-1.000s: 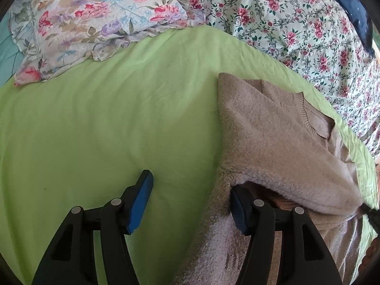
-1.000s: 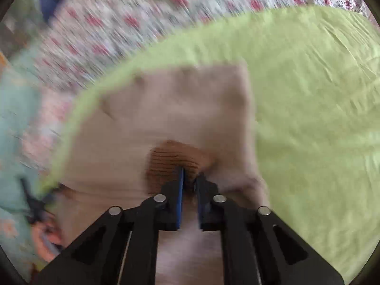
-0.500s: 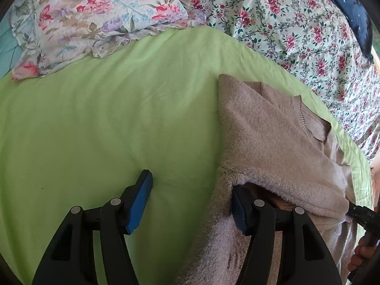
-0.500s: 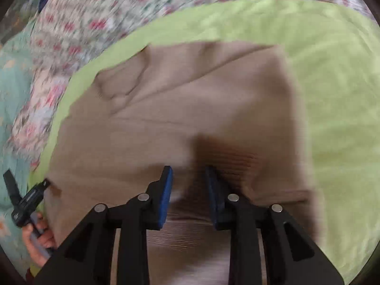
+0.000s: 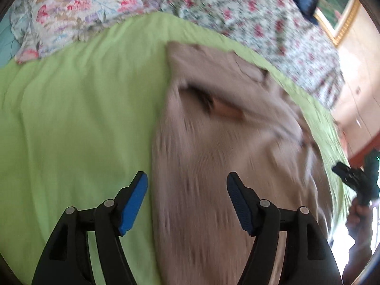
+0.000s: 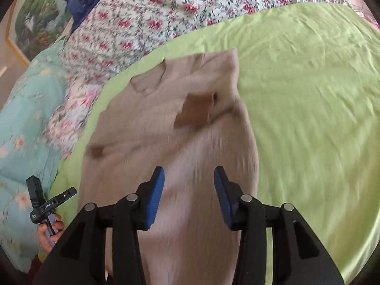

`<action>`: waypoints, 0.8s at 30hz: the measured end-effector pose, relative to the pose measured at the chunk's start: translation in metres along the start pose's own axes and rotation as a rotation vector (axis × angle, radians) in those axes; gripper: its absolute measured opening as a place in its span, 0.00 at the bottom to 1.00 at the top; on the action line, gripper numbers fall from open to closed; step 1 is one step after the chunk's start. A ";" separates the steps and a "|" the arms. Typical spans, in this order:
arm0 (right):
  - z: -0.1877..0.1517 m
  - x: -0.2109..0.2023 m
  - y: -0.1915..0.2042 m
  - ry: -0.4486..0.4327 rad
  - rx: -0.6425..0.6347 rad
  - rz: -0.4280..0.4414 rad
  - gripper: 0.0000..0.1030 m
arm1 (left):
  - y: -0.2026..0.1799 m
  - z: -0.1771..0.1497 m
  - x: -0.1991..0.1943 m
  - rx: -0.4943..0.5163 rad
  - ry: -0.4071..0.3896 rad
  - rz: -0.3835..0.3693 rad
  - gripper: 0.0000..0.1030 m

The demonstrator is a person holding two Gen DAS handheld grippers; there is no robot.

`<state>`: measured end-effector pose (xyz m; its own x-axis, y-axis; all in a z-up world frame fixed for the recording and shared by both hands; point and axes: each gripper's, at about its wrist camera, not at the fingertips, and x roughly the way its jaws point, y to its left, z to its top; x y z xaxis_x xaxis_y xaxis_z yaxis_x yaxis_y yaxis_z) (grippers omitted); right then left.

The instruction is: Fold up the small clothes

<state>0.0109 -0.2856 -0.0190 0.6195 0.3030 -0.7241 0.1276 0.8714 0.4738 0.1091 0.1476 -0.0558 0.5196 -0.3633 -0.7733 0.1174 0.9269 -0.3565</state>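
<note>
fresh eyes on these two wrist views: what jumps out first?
The beige knit sweater lying on the lime-green sheet, partly folded, with a brown cuff showing near its middle. Both claws, left and right, stand open above it, gripping nothing. Floral bedding bunches along the sheet's far edge.

Beige fuzzy knit sweater (image 6: 171, 142): lies flat on green sheet (image 6: 308, 95), folded lengthwise into long narrow panel. Neckline end with ribbed V-neck points toward floral bedding beyond sheet's far edge; other end runs out of view at bottom. Sleeve folded across body, darker tan ribbed cuff (image 6: 197, 111) on top, near upper middle. Second small tan patch near sweater's left edge in right wrist view. Left wrist view: sweater (image 5: 225, 154) motion-blurred, left edge straight against sheet (image 5: 71, 118).
</note>
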 end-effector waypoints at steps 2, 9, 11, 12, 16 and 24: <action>-0.019 -0.013 -0.003 0.021 -0.003 0.020 0.44 | 0.000 -0.023 -0.009 0.003 0.041 -0.050 0.71; -0.086 -0.047 -0.021 0.110 -0.021 0.034 0.47 | -0.007 -0.096 -0.029 0.040 0.085 -0.151 0.74; -0.102 -0.058 -0.027 0.122 -0.018 0.045 0.48 | -0.007 -0.110 -0.033 0.048 0.105 -0.219 0.77; -0.112 -0.063 -0.031 0.130 -0.015 0.063 0.48 | -0.008 -0.117 -0.033 0.052 0.108 -0.238 0.77; -0.135 -0.060 -0.037 0.161 0.017 0.179 0.48 | -0.011 -0.128 -0.033 0.073 0.122 -0.313 0.76; -0.147 -0.021 -0.014 0.174 -0.011 0.297 0.48 | -0.017 -0.136 -0.031 0.127 0.149 -0.389 0.76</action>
<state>-0.1183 -0.2472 -0.0841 0.4870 0.6046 -0.6303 -0.0472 0.7389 0.6722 -0.0240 0.1303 -0.0969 0.2893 -0.6885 -0.6650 0.3880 0.7194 -0.5761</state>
